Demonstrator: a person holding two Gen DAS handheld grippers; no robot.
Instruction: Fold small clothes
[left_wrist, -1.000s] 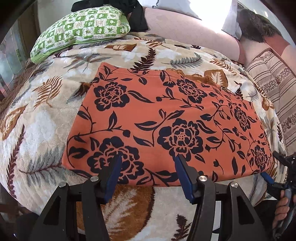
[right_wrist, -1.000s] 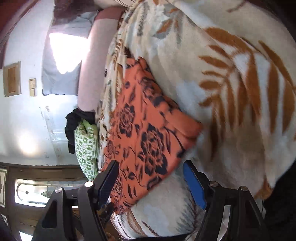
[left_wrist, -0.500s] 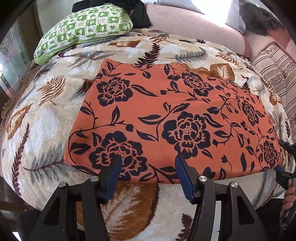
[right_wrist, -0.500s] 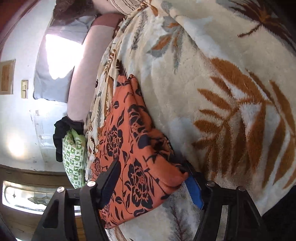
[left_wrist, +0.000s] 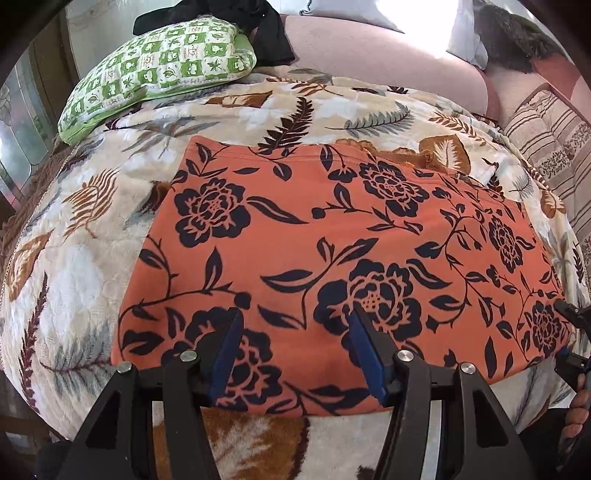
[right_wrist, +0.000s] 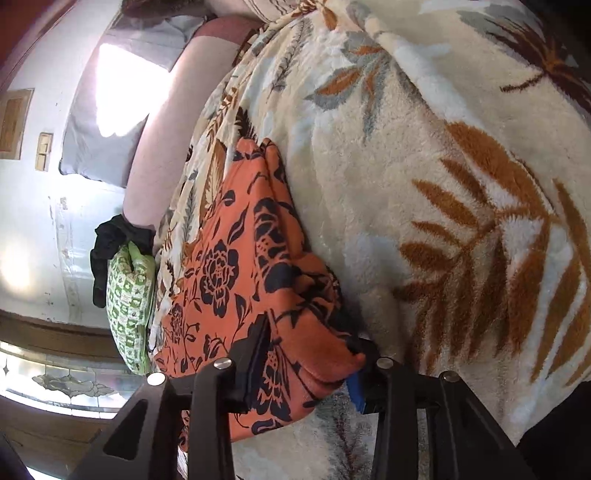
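Orange floral garment (left_wrist: 332, 236): one, spread flat.
Leaf-print blanket (left_wrist: 74, 266): one.
Green checked pillow (left_wrist: 162, 66): one.
Black cloth (left_wrist: 273, 33) behind that pillow: one bundle.
Striped cushion (left_wrist: 554, 147): one.
Pale pillow (right_wrist: 99, 122) by the wall: one.
Grippers: two, left gripper (left_wrist: 295, 343) and right gripper (right_wrist: 310, 354).
Blue-padded fingers (left_wrist: 225, 350): two on each gripper.
Wall switch plate (right_wrist: 44, 151): one.

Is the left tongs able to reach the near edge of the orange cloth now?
Probably yes. The left tongs stand open right above the orange cloth's near edge, with nothing between them and the fabric.
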